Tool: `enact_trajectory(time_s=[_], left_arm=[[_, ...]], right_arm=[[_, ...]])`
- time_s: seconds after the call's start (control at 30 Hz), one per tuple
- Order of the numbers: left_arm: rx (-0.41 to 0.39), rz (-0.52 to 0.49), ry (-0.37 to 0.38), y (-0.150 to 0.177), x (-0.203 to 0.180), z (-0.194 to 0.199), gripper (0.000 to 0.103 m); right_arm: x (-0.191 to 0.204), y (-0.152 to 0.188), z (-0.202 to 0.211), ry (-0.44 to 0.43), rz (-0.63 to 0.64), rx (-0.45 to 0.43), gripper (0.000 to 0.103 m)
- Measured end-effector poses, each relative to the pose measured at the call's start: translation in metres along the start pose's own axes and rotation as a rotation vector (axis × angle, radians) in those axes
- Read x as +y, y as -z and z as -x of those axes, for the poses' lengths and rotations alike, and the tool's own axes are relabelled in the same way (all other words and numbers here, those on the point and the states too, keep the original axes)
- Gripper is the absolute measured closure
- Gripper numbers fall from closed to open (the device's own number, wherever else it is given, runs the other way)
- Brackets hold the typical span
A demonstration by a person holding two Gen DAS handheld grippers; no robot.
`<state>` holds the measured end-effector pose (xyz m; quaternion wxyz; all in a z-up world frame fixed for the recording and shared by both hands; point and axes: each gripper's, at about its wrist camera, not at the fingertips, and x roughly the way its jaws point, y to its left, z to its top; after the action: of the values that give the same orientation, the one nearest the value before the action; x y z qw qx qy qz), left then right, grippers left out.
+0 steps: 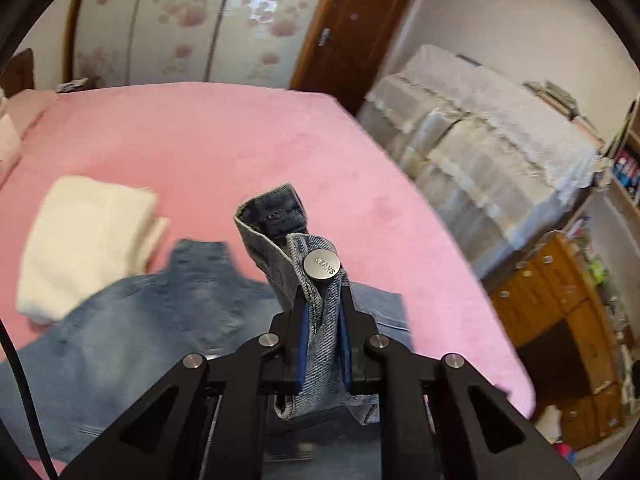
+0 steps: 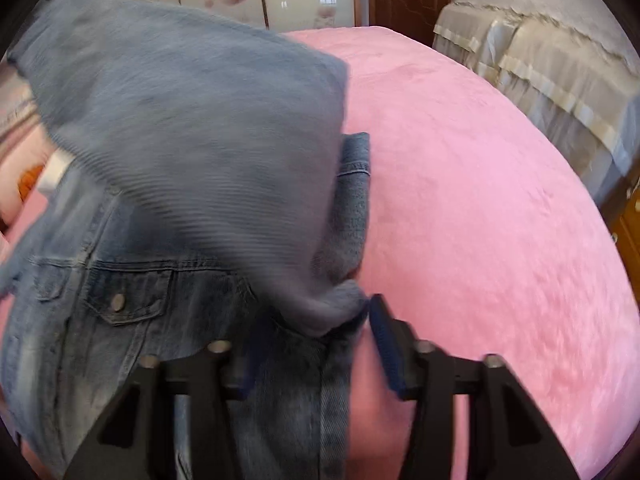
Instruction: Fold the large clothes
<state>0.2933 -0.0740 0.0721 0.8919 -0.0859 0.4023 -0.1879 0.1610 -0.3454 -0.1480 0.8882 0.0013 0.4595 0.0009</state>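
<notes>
A bed [image 1: 224, 140] with a pink cover fills the room's middle. Behind it stands a wardrobe [image 1: 180, 24] with pink flower-print doors, beside a brown wooden door [image 1: 352, 28]. A lace-covered sofa [image 1: 480, 140] and a wooden cabinet [image 1: 560, 308] line the side wall.

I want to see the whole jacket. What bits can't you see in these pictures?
- Jacket: left view, its near part is hidden behind the left gripper clamped on the button edge.
- Raised denim: right view, motion-blurred, so details are lost.
- Right gripper: jacket covers one finger; grip unclear.
- White cloth: blurred, kind unclear.
</notes>
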Motion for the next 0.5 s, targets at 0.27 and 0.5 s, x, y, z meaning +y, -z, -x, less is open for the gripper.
enact_trajectory(time_s=[0.27,0.5], left_arm=[[0.135,0.07,-0.147,0.062,0.096,-0.064,0.093],[0.167,0.158,-0.156,0.102,0.148,-0.086,0.092]], right_arm=[[0.008,0.004,-0.003,0.051,0.038,0.058,0.085],[0.025,0.006,0.023,0.025,0.108,0.077,0.065]])
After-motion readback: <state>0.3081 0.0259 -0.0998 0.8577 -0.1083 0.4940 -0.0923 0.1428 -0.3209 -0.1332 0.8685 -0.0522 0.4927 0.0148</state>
